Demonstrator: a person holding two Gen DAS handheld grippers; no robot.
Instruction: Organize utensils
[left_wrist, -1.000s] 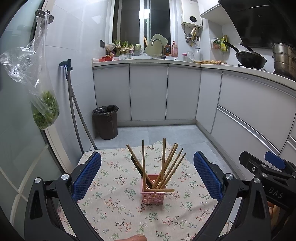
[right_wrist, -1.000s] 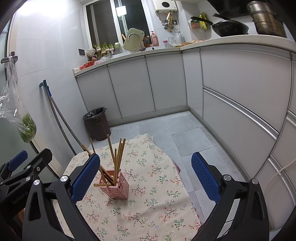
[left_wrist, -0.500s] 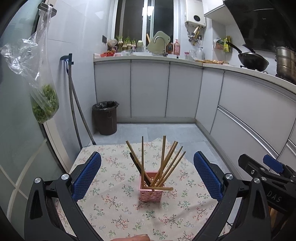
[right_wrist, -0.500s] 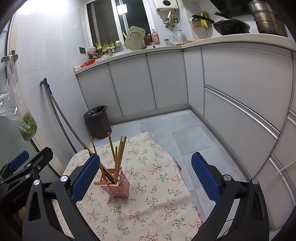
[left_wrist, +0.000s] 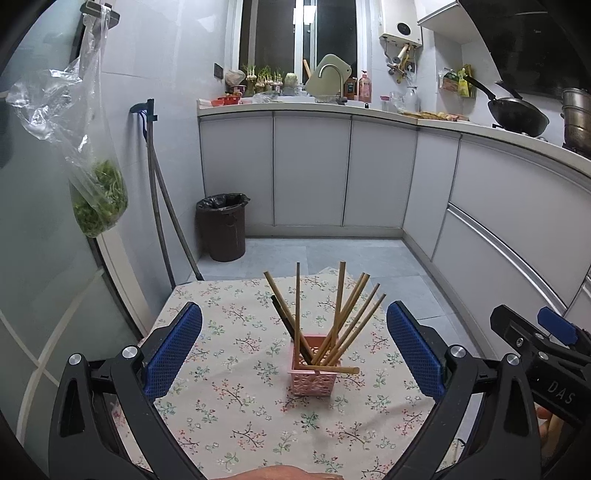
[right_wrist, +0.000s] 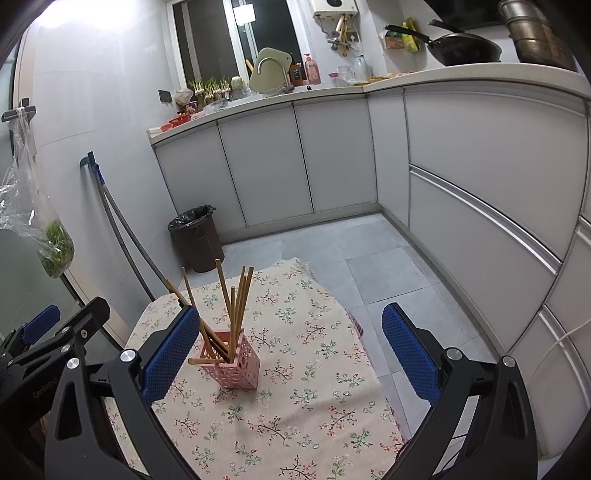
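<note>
Both grippers' jaws spread, empty. Chopsticks (left_wrist: 334, 325) in the pink holder (left_wrist: 314, 380), mid-worktop, look light, stiff, slippery; pinch mid-shaft.

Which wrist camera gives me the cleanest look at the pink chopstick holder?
Left wrist: the pink chopstick holder sits centred and unobstructed. In the right wrist view it stands off to the left, with its near edge beside a blue finger pad.

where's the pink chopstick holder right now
The pink holder stands upright on the floral tablecloth, centred between the open left gripper's fingers and holding chopsticks.
</note>
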